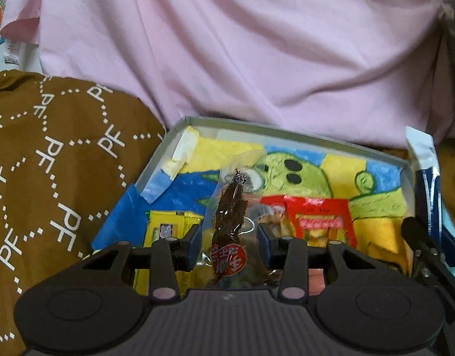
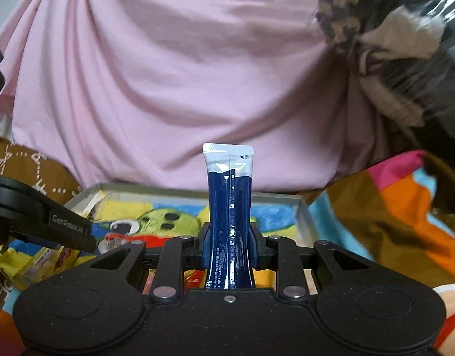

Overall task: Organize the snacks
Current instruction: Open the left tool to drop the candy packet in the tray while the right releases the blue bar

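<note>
Shallow grey cardboard tray point(image 1: 180, 136): red and yellow snack packets point(image 1: 319, 222) contained | left gripper point(image 1: 230, 238): parted around brown clear-wrapped snack point(image 1: 230, 216), grip cannot be told | right gripper point(image 2: 230, 246): clamped on upright navy-white stick sachet point(image 2: 229, 207)

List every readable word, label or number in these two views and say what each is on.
"PF", repeated: brown patterned cloth.
"GenRobot.AI": left gripper's finger, seen from the right wrist.
Red seal on the brown snack packet: unreadable.
Print on the blue stick sachet and red packet: too blurred.

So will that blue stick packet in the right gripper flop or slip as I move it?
The blue packet stands straight above the right gripper, so it probably stays fairly stiff. Its glossy film may slide under a light squeeze. Being slim, it is likely light.
</note>
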Motion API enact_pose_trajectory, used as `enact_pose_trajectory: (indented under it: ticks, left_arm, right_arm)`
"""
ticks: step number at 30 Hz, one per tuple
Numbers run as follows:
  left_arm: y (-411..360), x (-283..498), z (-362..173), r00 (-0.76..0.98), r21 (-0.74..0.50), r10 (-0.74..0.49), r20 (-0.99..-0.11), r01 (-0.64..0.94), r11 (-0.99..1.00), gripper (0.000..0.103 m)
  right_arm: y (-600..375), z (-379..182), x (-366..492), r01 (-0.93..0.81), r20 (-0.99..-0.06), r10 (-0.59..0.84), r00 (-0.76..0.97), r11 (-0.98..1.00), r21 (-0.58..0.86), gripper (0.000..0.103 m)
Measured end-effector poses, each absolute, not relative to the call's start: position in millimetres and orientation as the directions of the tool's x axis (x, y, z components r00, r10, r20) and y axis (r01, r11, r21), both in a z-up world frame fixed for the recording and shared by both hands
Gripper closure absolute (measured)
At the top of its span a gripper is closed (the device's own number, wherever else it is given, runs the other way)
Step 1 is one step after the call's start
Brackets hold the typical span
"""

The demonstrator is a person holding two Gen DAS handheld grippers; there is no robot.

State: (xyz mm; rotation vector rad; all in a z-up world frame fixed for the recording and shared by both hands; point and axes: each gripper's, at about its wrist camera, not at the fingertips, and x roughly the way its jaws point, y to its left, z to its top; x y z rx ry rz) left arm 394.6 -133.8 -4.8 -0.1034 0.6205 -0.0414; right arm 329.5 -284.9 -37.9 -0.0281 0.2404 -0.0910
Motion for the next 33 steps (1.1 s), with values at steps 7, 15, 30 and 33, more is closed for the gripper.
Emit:
enact_pose_trajectory:
  ticks: [7,15,30,33]
  left_arm:
    - [-131,403,-20,0.782,-0.113,-0.081,-0.618,0.014,0.993,0.058]
    - [-126,406,-22,0.769,-0.144,-0.086,-0.633,-0.007,0.990,0.053]
    - [-102,351,29,0.871,-0.200,-0.074,-0.485,-0.028,0.979,0.002]
    - [-95,330,42,0.896,-0.201,-0.066,-0.439,-0.026,0.979,0.001]
  right_arm:
    - [-282,-46,344,0.059,-0.310,-0.065,0.949,0.998,-0.030,0.076]
    - [-285,-53,351,0.045,-0.348,-0.048,0.936,0.999,-0.017,0.066]
    - [-282,-8,303,0.027,-0.232,-0.028,0.972,1.000,-0.007,0.007]
    - [-283,5,283,0.046,-0.176,-0.045,0.983,0.999,0.002,0.002]
